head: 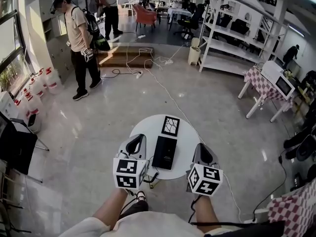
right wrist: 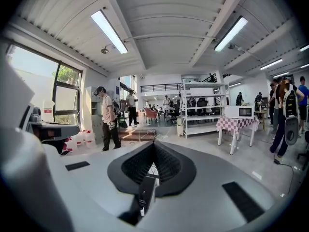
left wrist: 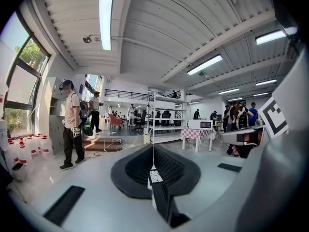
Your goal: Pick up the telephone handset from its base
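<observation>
Telephone (head: 164, 152) on round table (head: 148, 128) — marker card (head: 170, 126) beyond

A large open lab-like workroom: metal shelving (head: 224, 36), office chairs (head: 190, 21), checkered-cloth table (head: 261, 87) with microwave (head: 279, 81), cables (head: 154, 58) across the floor (head: 207, 102).

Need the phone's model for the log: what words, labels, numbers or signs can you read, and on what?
None can be read in any view.
Marker cubes: black-and-white squares, no letters.
Card on the round table: line pattern, no words.
Telephone: no legible print.
Bottles by the window: red marks, too small.
</observation>
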